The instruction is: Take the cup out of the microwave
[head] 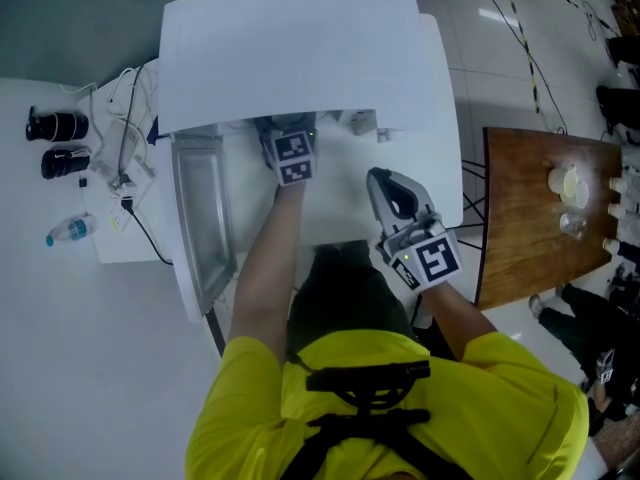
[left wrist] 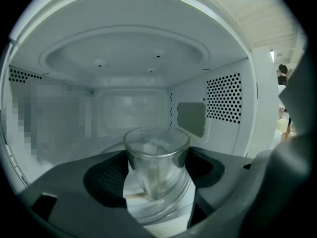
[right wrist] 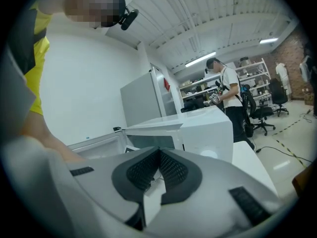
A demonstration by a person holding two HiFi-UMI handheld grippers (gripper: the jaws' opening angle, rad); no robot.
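A clear glass cup (left wrist: 156, 157) stands on the turntable (left wrist: 166, 209) inside the white microwave (head: 300, 48), whose door (head: 200, 218) hangs open to the left. My left gripper (left wrist: 156, 158) reaches into the cavity, and its dark pads sit against both sides of the cup. In the head view only that gripper's marker cube (head: 292, 156) shows at the oven's mouth; the cup is hidden there. My right gripper (head: 385, 186) hovers in front of the microwave to the right, jaws together and empty, as the right gripper view (right wrist: 158, 152) confirms.
A wooden table (head: 530, 218) with small cups stands to the right. Left of the microwave lie a water bottle (head: 68, 232), two black cylinders (head: 58, 126) and cables (head: 125, 148). A person (right wrist: 229, 95) stands in the background by office chairs.
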